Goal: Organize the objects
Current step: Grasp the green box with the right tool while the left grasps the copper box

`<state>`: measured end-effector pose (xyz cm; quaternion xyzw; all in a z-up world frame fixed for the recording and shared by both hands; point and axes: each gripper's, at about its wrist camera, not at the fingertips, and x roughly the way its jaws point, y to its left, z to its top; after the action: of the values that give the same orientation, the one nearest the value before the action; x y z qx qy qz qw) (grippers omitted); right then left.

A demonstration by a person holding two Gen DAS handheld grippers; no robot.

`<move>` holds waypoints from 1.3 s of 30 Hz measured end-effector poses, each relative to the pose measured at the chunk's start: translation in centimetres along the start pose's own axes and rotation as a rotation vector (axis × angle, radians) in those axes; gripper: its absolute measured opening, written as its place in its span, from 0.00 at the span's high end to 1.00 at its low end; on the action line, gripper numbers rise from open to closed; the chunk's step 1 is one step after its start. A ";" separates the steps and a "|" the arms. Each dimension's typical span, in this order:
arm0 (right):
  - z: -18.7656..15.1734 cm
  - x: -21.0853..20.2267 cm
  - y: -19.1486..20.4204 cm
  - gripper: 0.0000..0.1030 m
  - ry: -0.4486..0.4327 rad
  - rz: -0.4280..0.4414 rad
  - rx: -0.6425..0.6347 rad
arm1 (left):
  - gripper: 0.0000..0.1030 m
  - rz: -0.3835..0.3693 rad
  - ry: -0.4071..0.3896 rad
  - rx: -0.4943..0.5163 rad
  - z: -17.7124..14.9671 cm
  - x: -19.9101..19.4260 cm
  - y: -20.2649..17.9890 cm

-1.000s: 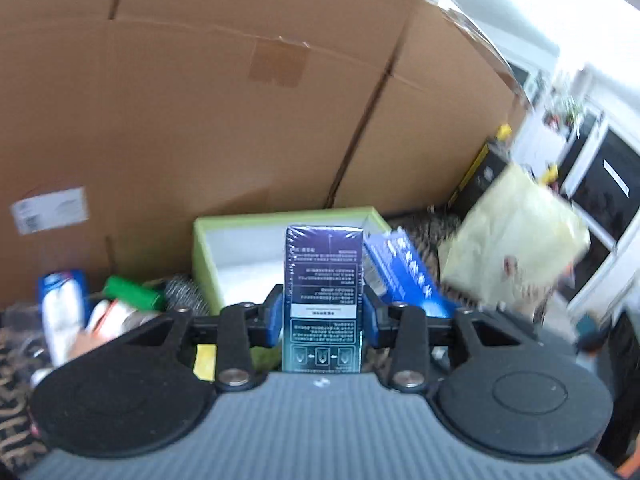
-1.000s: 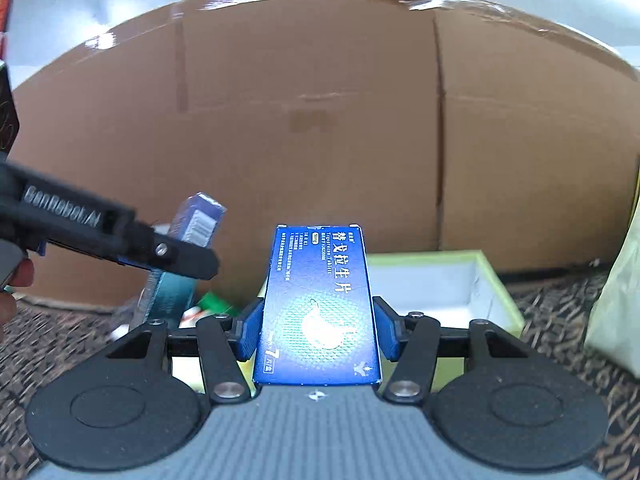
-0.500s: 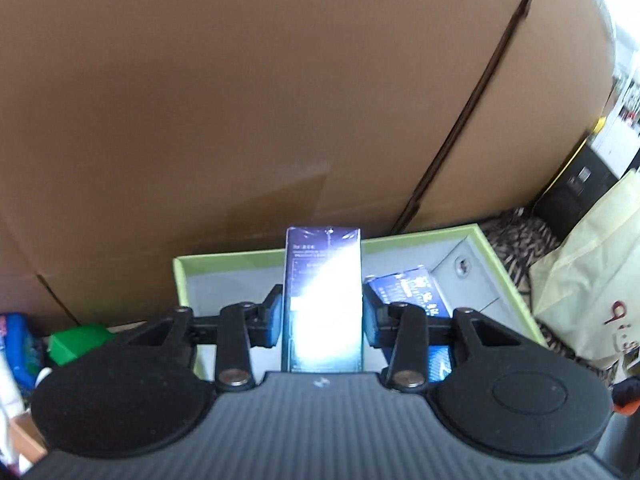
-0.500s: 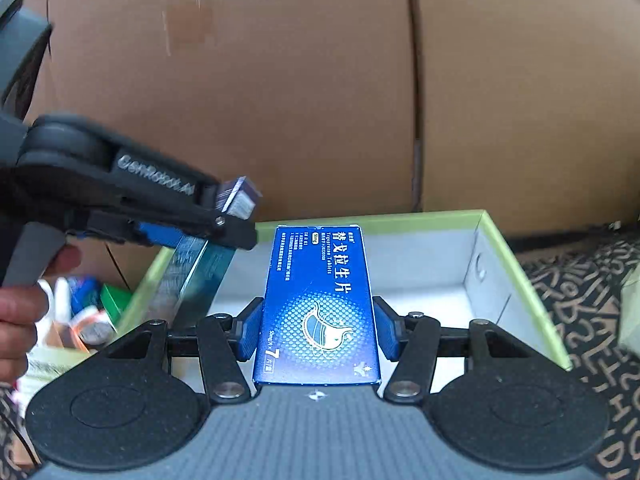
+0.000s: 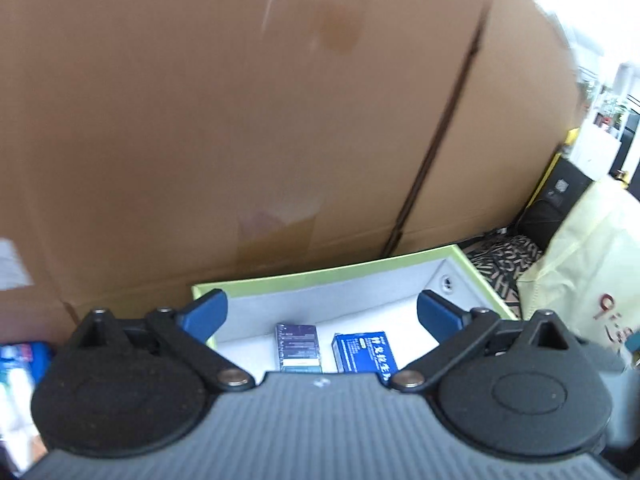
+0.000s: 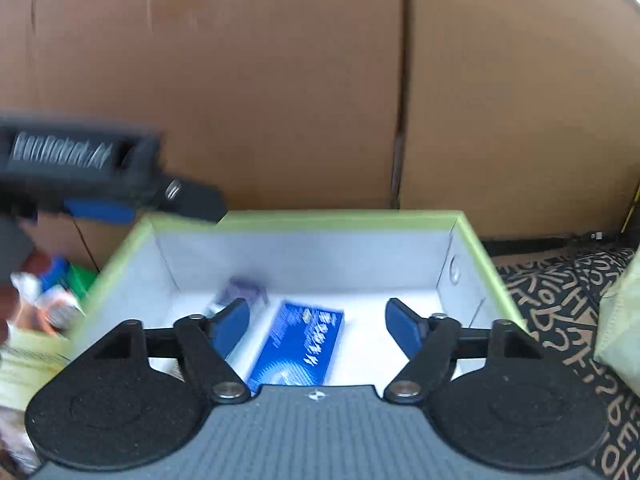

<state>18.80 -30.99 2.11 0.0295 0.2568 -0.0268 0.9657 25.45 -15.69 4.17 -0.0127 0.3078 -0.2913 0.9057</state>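
A green-rimmed box with a white inside holds two small cartons. The dark purple carton lies beside the blue medicine carton on its floor. My left gripper hangs above them, its jaws opening wide with nothing between them. In the right wrist view the blue carton lies tilted on the floor of the green box. The jaws of my right gripper are opening, their pads clear of it. The purple carton shows blurred behind the left finger. The left gripper hovers over the box's left rim.
A large brown cardboard carton stands close behind the green box. A pale yellow bag sits to the right on a black patterned cloth. Several small packets and bottles are heaped left of the box.
Both grippers moved forward and down over the green box, then opened. The purple carton left the left jaws and the blue carton left the right jaws; both now lie in the box.
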 end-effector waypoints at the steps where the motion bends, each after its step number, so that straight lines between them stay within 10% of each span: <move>1: 0.1 -1.4 0.0 0.19 -0.029 0.011 0.015 | 0.00 0.002 -0.020 0.018 -0.4 -1.4 -0.3; 15: -7.9 -13.9 8.3 0.08 -0.108 0.217 0.043 | 0.00 0.132 -0.044 0.023 -13.5 -21.0 4.4; 21: -13.1 -9.4 12.4 0.08 0.050 0.229 -0.026 | 0.00 0.185 0.010 0.112 -19.7 -21.4 6.4; 29: -13.5 -5.5 14.7 0.13 0.099 0.200 -0.127 | 0.09 0.132 0.043 0.153 -18.8 -17.4 7.7; 31: -13.5 -5.4 14.6 0.38 0.112 0.182 -0.141 | 0.16 0.123 0.070 0.137 -18.6 -16.2 8.2; 39: -14.7 -9.7 12.8 0.37 0.132 0.186 -0.125 | 0.54 0.113 0.145 0.091 -18.9 -13.4 8.9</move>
<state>3.98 -16.79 -5.29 -0.0055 0.3173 0.0808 0.9449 10.82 1.86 -5.59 0.0670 0.3593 -0.2539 0.8955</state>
